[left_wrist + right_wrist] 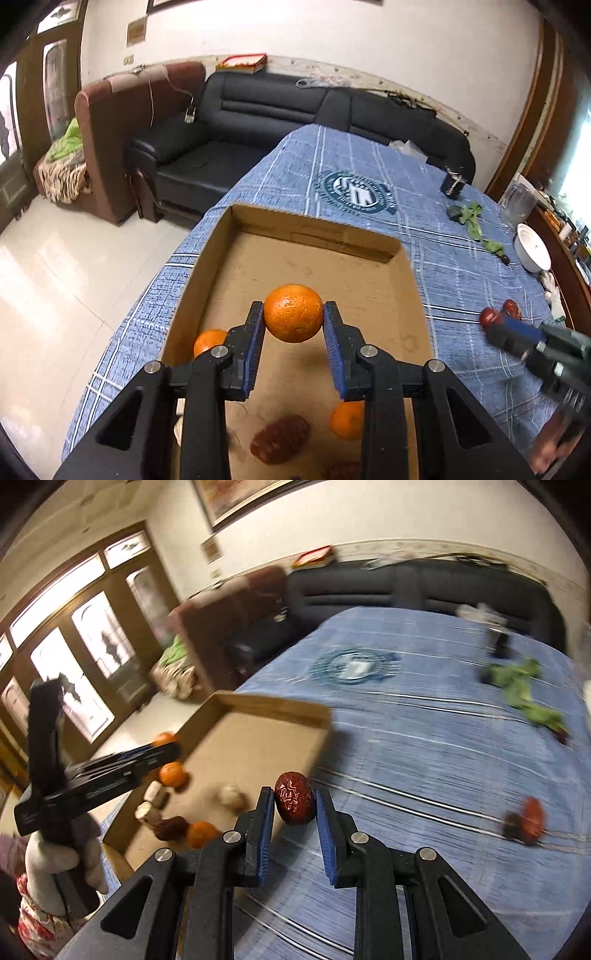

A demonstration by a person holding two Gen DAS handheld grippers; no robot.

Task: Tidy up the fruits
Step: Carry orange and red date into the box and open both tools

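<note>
My left gripper is shut on an orange and holds it above the open cardboard box. Inside the box lie two more oranges and a red date. My right gripper is shut on a wrinkled red date, held over the blue cloth just right of the box. In the left wrist view the right gripper shows at the right with the date. In the right wrist view the left gripper reaches over the box from the left.
The table is covered with a blue checked cloth. Loose red dates and green leaves lie on it to the right. A white bowl and a small dark box stand at the far right. A black sofa is behind.
</note>
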